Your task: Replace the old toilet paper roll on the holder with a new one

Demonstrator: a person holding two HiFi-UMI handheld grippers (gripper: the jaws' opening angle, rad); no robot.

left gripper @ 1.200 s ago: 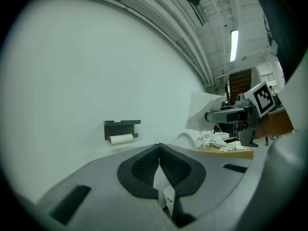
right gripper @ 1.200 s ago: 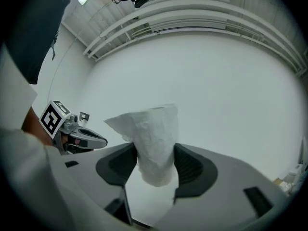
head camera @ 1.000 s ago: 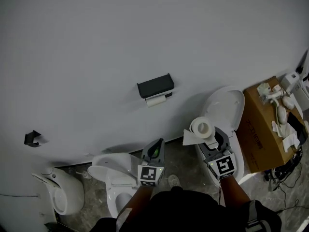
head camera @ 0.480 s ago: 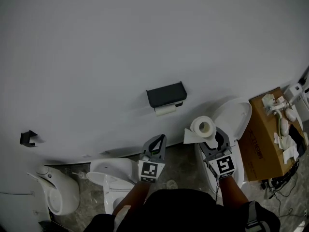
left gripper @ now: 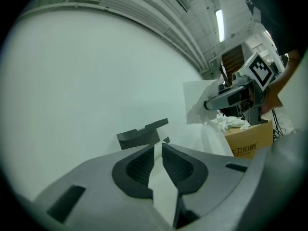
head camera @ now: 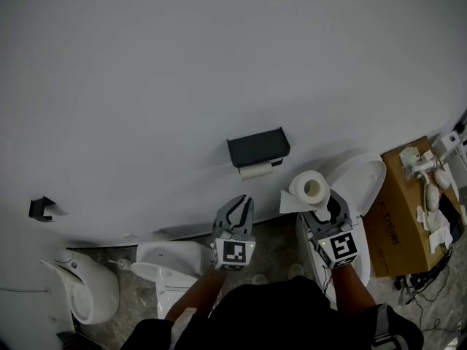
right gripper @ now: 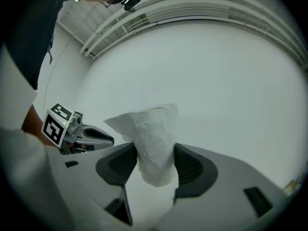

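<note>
Left tongs point(head camera: 238, 205): my jaws have just been opening and stand a sliver apart, with nothing between them.

Right tongs point(head camera: 326, 208): my jaws are set wide and clamped on the new roll point(head camera: 310, 188), which stands on end between the pads. A loose sheet point(head camera: 290, 203) trails off it toward my left tongs.

Holder point(head camera: 257, 148): black, fixed to the wall ahead of both tongs, nearer my left pair.

Old roll point(head camera: 255, 170): thin, slung under the holder, well apart from either tongs.
</note>
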